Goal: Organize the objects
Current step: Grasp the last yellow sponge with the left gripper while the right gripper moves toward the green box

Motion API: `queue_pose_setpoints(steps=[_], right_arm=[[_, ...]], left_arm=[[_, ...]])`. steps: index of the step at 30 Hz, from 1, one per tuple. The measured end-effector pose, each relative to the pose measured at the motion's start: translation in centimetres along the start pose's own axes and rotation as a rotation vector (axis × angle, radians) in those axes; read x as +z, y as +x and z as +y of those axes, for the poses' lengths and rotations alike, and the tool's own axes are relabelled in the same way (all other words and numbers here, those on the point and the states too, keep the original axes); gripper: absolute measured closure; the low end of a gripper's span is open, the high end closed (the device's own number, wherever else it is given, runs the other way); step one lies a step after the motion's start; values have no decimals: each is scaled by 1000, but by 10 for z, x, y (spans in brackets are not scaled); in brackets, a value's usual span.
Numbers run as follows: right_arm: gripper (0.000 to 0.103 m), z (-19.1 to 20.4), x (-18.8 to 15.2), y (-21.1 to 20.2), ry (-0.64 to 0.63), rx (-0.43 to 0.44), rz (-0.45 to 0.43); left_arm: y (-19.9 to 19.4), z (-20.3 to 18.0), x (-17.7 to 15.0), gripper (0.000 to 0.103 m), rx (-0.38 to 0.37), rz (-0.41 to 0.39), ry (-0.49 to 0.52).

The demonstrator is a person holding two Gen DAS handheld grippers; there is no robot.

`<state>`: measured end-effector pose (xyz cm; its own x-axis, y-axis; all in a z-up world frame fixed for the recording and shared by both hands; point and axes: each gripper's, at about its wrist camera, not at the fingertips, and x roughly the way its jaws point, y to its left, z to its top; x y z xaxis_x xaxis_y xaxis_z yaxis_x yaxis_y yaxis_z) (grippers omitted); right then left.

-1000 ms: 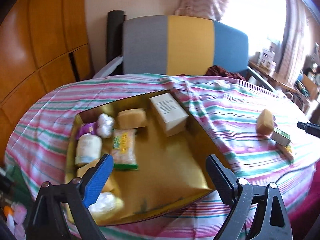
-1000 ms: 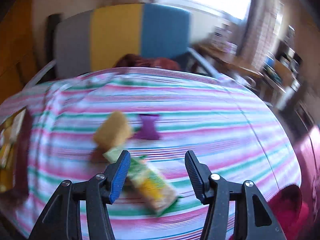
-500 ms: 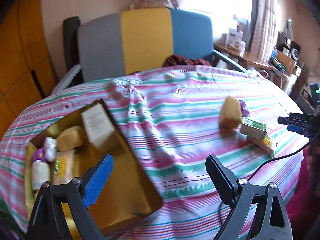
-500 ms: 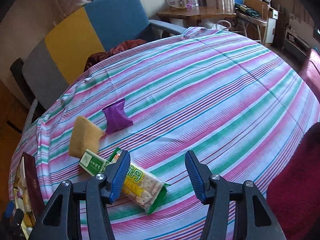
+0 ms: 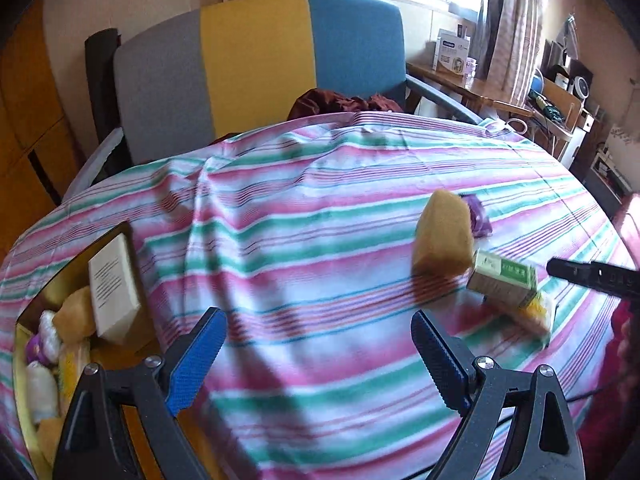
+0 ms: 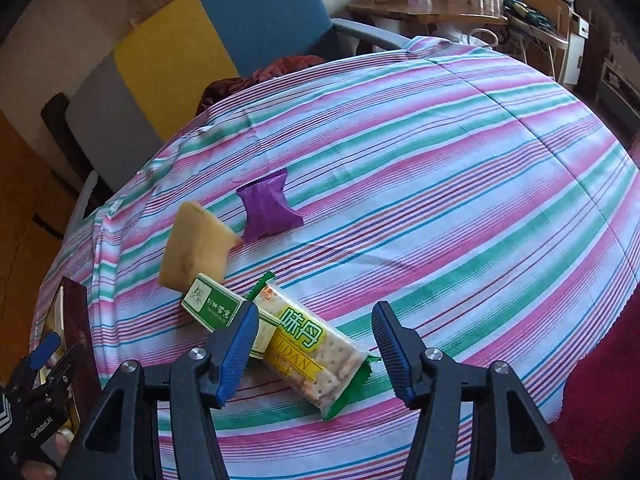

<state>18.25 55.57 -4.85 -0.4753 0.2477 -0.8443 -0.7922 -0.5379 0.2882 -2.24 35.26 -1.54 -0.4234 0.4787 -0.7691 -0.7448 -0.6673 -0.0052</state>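
Observation:
On the striped tablecloth (image 6: 440,184) lie a cracker packet (image 6: 316,354), a small green-and-white box (image 6: 218,308), a tan sponge-like block (image 6: 194,250) and a purple sachet (image 6: 266,210). My right gripper (image 6: 316,346) is open, its jaws standing either side of the cracker packet, just above it. My left gripper (image 5: 318,356) is open and empty over bare cloth; the tan block (image 5: 442,236), green box (image 5: 502,280) and purple sachet (image 5: 478,216) lie ahead to its right. A gold tray (image 5: 36,304) at the left holds a white box (image 5: 112,284) and several small packets.
A grey, yellow and blue chair (image 5: 256,64) stands behind the table with dark red cloth (image 5: 344,102) on its seat. A wooden side table (image 6: 424,12) with boxes is at the back right. The tray's dark edge (image 6: 82,340) shows at left in the right wrist view.
My left gripper has swung right, from over the gold tray to the bare cloth. My right gripper has moved closer over the cracker packet. Both stay open.

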Motion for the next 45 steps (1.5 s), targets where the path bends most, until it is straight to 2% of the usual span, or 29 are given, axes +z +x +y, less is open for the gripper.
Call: queue_pose_setpoints(steps=[7,11,15,19,21,22,23,25,27,32,37,42,45], right_arm=[[43,-8,1,3,44,40,23],[43,-9,1,5,53,57,31],[43,-12,1,3,68,64,24],[43,-14,1,5,77,57,34],[43,-13,1,5,76,55,38],[43,-13,0,5,74,56,39],[43,-13,0,6,73,57,42],[43,-12,0,7,69,54,48],[43,-10,0,8,62,52,50],[43,-10,-1,9,57,36,56],[43,-8,-2,10,48,18,53],[43,2,-3,7,10,42,40],[43,12,-4,6,-32,62,35]], left_arm=[[36,-44,42,9,-124,21,19],[56,-64,56,9,-151,32,33],[82,-80,64,9,-162,75,46],[116,-87,66,9,-187,157,6],[130,-83,64,26,-195,203,-29],[134,-79,63,39,-244,228,-52],[133,-74,61,45,-291,238,-80],[123,-66,57,52,-294,212,-95],[108,-58,52,52,-264,184,-79],[64,-32,24,53,-252,138,-59],[29,-15,-17,53,-247,158,-27],[8,-6,-53,53,-237,175,-25],[-5,-6,-65,53,-227,142,0]])
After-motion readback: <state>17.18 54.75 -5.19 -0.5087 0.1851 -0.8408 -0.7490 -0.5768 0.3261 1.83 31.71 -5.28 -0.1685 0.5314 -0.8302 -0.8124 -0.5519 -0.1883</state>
